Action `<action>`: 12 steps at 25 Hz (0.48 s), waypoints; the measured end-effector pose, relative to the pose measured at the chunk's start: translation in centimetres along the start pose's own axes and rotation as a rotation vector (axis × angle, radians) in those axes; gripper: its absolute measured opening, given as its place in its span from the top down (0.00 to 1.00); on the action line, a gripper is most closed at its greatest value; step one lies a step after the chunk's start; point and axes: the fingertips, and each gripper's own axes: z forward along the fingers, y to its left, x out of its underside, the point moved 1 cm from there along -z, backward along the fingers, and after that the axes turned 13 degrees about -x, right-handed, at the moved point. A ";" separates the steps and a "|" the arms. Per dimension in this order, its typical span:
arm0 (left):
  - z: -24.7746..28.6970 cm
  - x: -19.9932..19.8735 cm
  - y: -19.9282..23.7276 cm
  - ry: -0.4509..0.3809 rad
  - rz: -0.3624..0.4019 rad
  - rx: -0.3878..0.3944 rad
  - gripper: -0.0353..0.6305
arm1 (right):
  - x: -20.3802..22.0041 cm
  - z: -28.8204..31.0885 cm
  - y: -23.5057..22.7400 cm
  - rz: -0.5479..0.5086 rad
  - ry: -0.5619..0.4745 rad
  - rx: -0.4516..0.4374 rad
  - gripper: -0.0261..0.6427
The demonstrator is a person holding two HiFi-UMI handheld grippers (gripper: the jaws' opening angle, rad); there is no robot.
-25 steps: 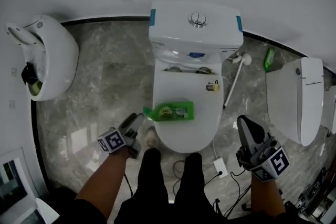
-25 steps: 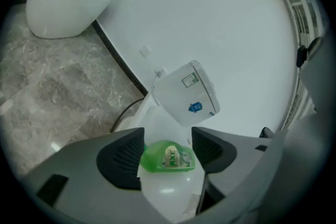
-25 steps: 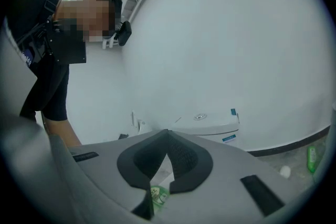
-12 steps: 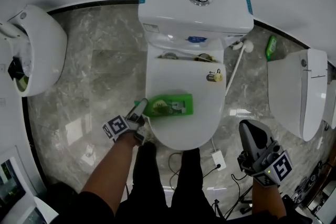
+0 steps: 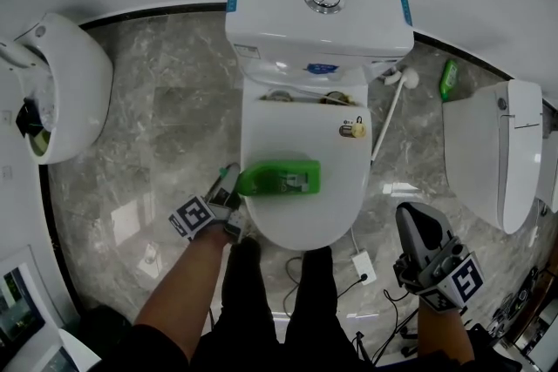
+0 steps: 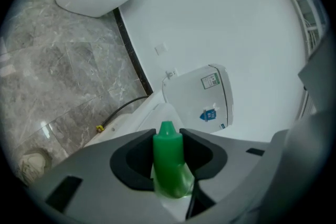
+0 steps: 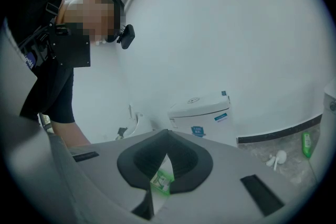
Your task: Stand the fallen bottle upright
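Observation:
The green bottle (image 5: 281,178) lies on its side on the white toilet lid (image 5: 305,218), cap end toward the left. My left gripper (image 5: 231,180) reaches in from the lid's left edge. In the left gripper view its jaws have just been closing, and the pads now press on both sides of the bottle's green cap (image 6: 168,139). My right gripper (image 5: 408,210) hangs over the floor to the right of the toilet, shut and holding nothing. Through the hollow behind its tips (image 7: 168,132) a bit of the bottle's label (image 7: 161,181) shows.
A small yellow item (image 5: 353,130) rests at the back of the lid, below the cistern (image 5: 318,13). A toilet brush (image 5: 390,113) and a second green bottle (image 5: 448,78) are at the right wall. Another toilet (image 5: 493,161) stands right, a wall-hung fixture (image 5: 65,91) left. A socket block (image 5: 364,273) with cables lies by my legs.
The left gripper moved up to the bottle's cap end and its jaws closed round it. The bottle stays lying down. The right gripper has hardly shifted.

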 end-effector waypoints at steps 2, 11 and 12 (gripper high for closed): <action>-0.7 -0.5 -1.6 -0.024 0.066 0.012 0.70 | -1.2 0.2 0.4 0.004 -0.028 0.000 0.96; -3.4 -1.4 -13.6 -0.077 0.641 0.056 0.70 | -5.5 -1.3 0.8 -0.009 -0.114 0.019 0.96; -3.5 -1.0 -15.2 -0.079 0.724 0.068 0.70 | -5.8 -1.6 0.8 -0.012 -0.117 0.022 0.96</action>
